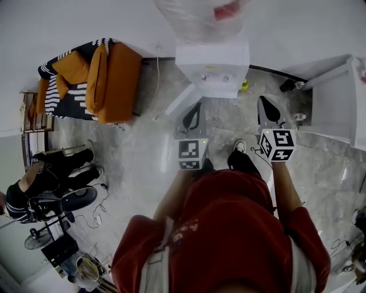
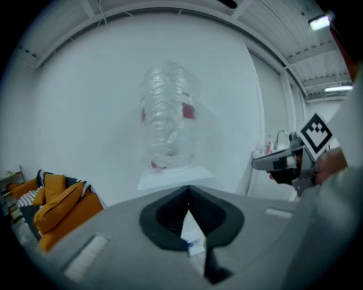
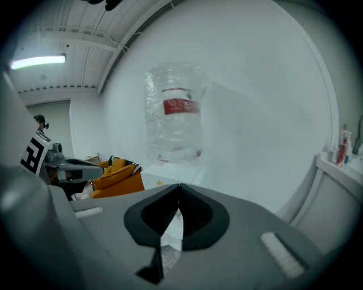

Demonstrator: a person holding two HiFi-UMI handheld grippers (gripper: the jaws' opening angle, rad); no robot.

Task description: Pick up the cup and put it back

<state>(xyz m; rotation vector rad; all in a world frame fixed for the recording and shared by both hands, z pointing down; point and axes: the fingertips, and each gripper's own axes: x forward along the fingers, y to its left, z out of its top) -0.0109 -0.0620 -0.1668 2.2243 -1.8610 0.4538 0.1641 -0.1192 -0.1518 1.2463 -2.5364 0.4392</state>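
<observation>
No cup shows in any view. A white water dispenser (image 1: 213,68) with a big clear bottle (image 1: 200,17) on top stands against the wall ahead. My left gripper (image 1: 193,114) and right gripper (image 1: 269,109) are held side by side in front of it, a short way off, both pointing at it. In the left gripper view the jaws (image 2: 188,191) meet at their tips with nothing between them, and the bottle (image 2: 169,116) is straight ahead. In the right gripper view the jaws (image 3: 179,188) also touch, empty, below the bottle (image 3: 174,110).
An orange sofa (image 1: 106,80) with striped cushions stands at the left wall. A white counter (image 1: 343,103) runs along the right. A seated person (image 1: 40,183) and a floor fan (image 1: 74,200) are at the far left. A small yellow-green object (image 1: 245,86) lies beside the dispenser.
</observation>
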